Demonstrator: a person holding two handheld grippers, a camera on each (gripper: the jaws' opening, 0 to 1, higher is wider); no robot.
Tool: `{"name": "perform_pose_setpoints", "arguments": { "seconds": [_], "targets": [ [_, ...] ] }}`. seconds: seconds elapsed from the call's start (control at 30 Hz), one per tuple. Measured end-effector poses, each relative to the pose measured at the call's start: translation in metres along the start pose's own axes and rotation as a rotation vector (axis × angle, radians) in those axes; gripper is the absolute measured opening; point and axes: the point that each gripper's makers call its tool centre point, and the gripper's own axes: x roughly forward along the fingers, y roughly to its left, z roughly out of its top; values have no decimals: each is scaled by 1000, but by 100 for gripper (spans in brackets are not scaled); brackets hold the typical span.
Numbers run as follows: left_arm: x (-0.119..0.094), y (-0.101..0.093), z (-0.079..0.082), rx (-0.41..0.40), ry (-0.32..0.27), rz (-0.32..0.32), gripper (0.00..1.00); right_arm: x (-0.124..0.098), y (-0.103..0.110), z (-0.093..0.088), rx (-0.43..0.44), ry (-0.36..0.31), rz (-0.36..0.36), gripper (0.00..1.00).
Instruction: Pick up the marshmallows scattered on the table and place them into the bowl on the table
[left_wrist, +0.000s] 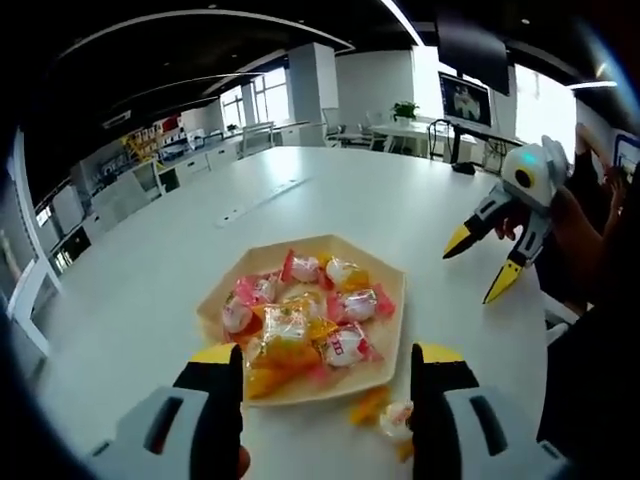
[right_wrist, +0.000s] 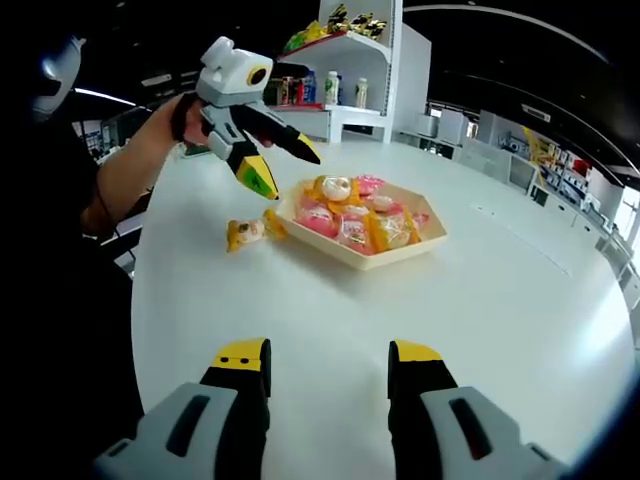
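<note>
**Last marshmallow beside the bowl: approach notes**

Bowl (left_wrist: 385, 285) sits mid-worktop (left_wrist: 200, 250), heaped with wrapped marshmallows. One marshmallow (left_wrist: 392, 417) lies outside, just beside the bowl's near rim. Left gripper (left_wrist: 327, 372) hovers above it, jaws wide apart, empty. Right gripper (right_wrist: 328, 365) is well back over bare worktop, jaws open, empty.

Judgement: lower the left jaws to straddle the wrapper, clear of the rim, close gently, lift straight, release over the heap.

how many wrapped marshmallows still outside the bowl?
1: a yellow-wrapped marshmallow lies on the table beside the bowl, near the left tool. The bowl may hide others.
</note>
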Motion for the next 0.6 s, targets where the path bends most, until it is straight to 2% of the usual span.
{"name": "perform_pose_setpoints", "arguments": {
  "seconds": [0.1,0.33,0.6],
  "targets": [
    [-2,-1,0,-4,2,3,67,0,-1,0,0,2,-1,47],
    [-2,-6,-8,-25,50,-7,66,-1,-1,3,-3,-4,-2,47],
    [-3,-11,-8,-9,37,-4,65,-1,-1,2,-3,2,-1,47]
  ]
}}
